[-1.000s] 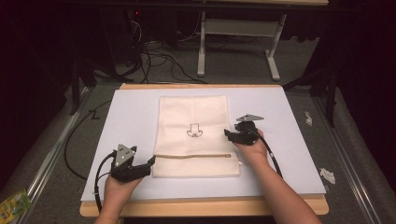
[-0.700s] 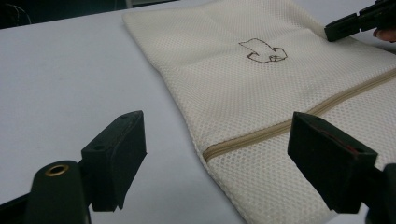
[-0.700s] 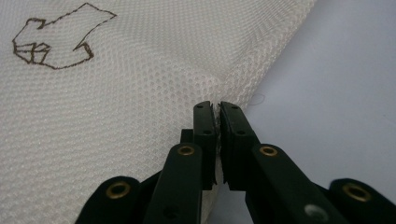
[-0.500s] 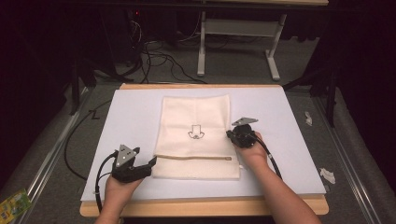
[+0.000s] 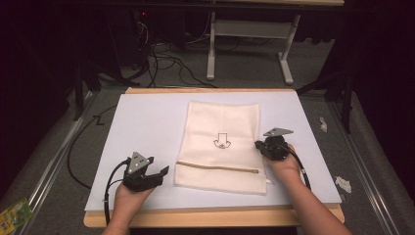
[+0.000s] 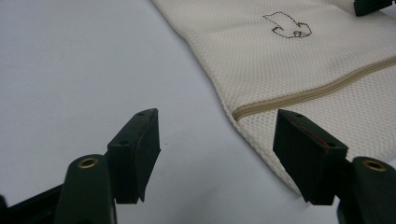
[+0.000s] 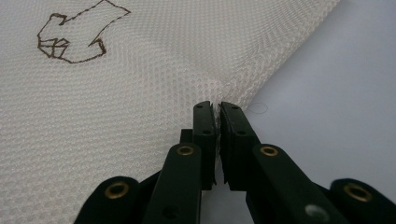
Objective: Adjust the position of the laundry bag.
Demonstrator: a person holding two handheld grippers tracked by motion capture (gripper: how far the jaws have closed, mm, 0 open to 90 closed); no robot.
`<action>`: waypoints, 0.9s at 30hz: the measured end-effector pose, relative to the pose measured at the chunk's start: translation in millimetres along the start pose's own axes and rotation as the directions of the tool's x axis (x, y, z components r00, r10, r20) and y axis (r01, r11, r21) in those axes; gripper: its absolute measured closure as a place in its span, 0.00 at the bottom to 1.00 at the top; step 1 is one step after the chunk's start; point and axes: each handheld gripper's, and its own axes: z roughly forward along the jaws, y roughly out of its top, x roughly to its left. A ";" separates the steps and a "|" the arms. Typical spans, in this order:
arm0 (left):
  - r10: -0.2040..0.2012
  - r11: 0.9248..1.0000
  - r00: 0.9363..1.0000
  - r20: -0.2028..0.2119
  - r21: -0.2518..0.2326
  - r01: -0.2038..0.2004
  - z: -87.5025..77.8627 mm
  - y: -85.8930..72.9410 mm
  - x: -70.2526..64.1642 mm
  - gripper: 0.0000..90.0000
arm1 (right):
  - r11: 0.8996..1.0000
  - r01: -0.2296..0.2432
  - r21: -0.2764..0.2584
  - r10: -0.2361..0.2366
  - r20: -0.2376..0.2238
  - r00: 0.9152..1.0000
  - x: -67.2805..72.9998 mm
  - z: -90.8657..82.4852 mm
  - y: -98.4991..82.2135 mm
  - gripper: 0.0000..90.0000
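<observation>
White board [image 5: 147, 127], mesh bag [image 5: 222, 122], floor scraps [image 5: 342, 183], perhaps paper

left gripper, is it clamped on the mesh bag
No, the left gripper has open jaws straddling the mesh bag edge without pressing it.

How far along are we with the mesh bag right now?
Done: the right tool is shut on the right edge of the mesh bag, pinching the fabric. In hand: the left tool sits at the bag's left edge by the zipper; its jaws have been closing but are open, not pressing the fabric. Left: the left grip, and the zipper looks closed.
</observation>
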 end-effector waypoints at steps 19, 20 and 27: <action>0.057 0.987 0.994 0.088 0.142 -0.070 49.2 -3.5 -51.6 0.73 | 0.989 -0.077 -0.129 0.089 0.092 0.992 -11.4 -103.0 -53.0 0.56; 0.061 0.987 0.995 0.084 0.144 -0.073 49.1 -3.4 -52.0 0.81 | 0.986 -0.088 -0.145 0.100 0.079 0.992 -9.6 -104.4 -57.8 0.56; 0.064 0.983 0.991 0.118 0.163 -0.083 42.0 -5.8 -58.1 0.97 | 0.986 -0.051 -0.157 0.057 0.035 0.998 -0.4 -106.7 -75.0 0.56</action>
